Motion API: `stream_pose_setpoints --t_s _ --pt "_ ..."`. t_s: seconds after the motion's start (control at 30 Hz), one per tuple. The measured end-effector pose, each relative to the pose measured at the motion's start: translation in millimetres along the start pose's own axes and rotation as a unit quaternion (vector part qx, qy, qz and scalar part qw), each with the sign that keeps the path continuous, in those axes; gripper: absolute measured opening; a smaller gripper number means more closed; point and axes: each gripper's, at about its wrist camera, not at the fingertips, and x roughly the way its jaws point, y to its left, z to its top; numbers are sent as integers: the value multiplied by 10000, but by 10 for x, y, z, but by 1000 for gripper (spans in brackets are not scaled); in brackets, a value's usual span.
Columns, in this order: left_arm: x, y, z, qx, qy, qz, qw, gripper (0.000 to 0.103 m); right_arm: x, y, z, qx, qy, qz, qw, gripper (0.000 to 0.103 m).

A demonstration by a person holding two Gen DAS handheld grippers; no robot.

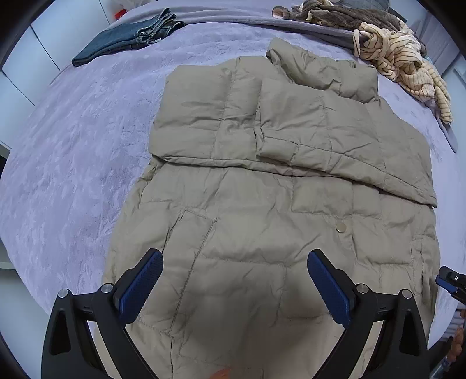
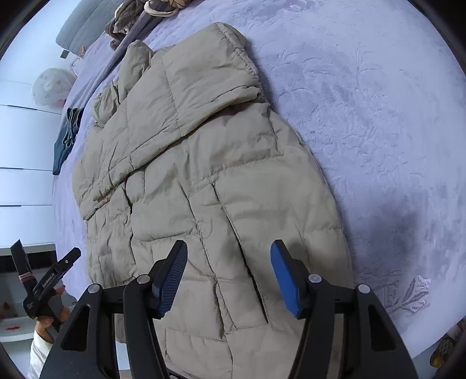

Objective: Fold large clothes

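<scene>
- Progress is looking like roughly the halfway mark: the padded beige jacket (image 1: 262, 180) is lying flat on the lavender bedspread (image 1: 72, 140), filling the middle of the left wrist view, with its hem at 6 o'clock and its collar up toward 12 o'clock.
- Both sleeves (image 1: 335, 137) are lying crossed over the chest, so I am judging the sleeve folds as done.
- The lower body, from the snap button (image 1: 339, 227) down to the hem, is lying in a single layer; the hem-to-collar fold is what you are facing next.
- You are holding the left gripper (image 1: 235, 280) above the hem with its blue pads spread wide, gripping nothing.
- You are holding the right gripper (image 2: 229, 277) over the hem corner by the pocket slit (image 2: 250, 271), fingers likewise apart and empty.
- Folded jeans (image 1: 125, 38) are sitting at 11 o'clock in the left wrist view, apparently finished.
- A striped garment (image 1: 407, 67) and a brown garment (image 1: 343, 14) are lying bunched at 1 o'clock, so more folding is waiting for you.
</scene>
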Motion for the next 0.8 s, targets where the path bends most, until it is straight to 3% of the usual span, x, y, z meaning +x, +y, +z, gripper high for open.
stream_pose_setpoints --t_s 0.2,0.27,0.8 --pt "-52 -30 -176 -28 185 -63 9998 100 -38 21 -122 -93 13 120 9999 71" --pt "-70 -60 -230 -10 206 -47 9998 100 -48 16 -162 -84 6 158 9998 80" --pt "-231 -177 -716 -183 189 40 9996 100 -62 -90 -393 -359 166 416 9984 82"
